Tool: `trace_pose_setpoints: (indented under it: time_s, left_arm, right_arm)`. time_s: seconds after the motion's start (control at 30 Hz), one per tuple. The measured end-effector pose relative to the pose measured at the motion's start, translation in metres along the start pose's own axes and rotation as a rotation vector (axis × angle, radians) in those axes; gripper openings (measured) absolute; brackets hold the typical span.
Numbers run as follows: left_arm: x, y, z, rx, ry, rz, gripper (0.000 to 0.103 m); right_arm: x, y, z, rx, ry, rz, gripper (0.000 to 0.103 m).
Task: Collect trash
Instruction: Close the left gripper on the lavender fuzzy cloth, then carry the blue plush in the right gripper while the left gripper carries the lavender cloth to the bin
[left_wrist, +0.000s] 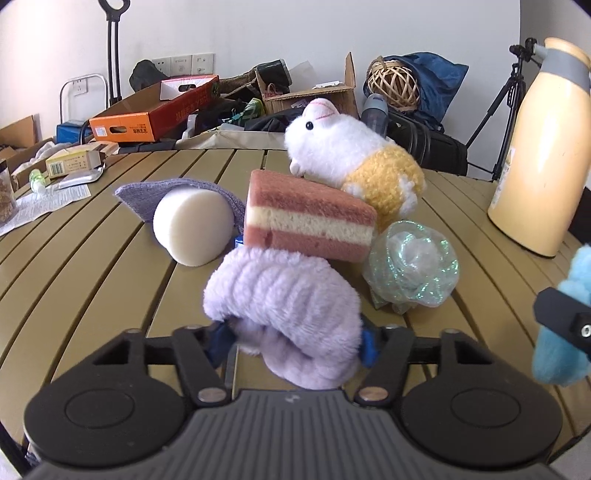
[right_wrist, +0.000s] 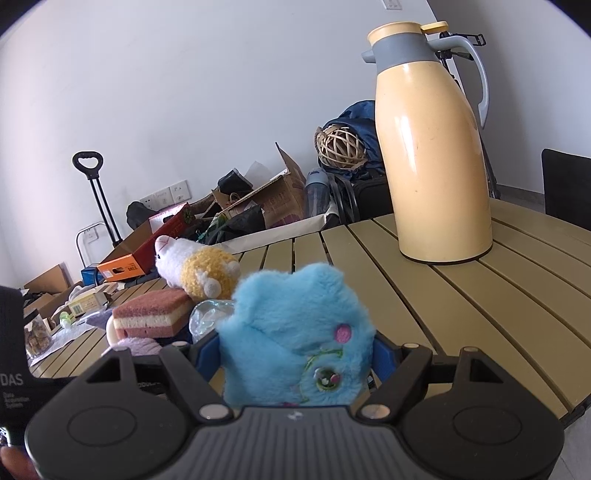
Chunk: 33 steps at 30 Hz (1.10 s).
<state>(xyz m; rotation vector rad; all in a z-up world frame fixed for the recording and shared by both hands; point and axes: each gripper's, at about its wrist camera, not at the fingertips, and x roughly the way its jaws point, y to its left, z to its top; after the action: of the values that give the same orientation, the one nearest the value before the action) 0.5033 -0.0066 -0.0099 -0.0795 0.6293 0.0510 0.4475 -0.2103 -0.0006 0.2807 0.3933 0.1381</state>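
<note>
Each black claw (left_wrist: 291, 339) has blue pads (right_wrist: 384, 356) and silver pivot screws.

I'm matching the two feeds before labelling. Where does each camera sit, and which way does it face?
Left wrist view: sits on the left claw, looking along its fingers across the slatted table; the claw is shut on a lilac fluffy cloth, with the right claw's tip at the right edge.
Right wrist view: sits on the right claw, facing the yellow thermos jug; it grips a blue plush toy.
Shared: pink layered sponge, white-and-yellow plush animal, jug, table.
</note>
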Motion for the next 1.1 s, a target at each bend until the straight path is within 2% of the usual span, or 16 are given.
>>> trace_pose_setpoints:
  time_s: [0.43, 1.1]
  left_arm:
    - [-0.041, 0.010, 0.000, -0.008, -0.076, -0.016, 0.044]
    - [-0.103, 0.025, -0.017, -0.009, -0.181, -0.049, 0.044]
  right_arm:
    - [-0.006, -0.002, -0.001, -0.007, -0.003, 0.027, 0.078]
    - [-0.033, 0.017, -0.011, -0.069, -0.016, 0.075, 0.078]
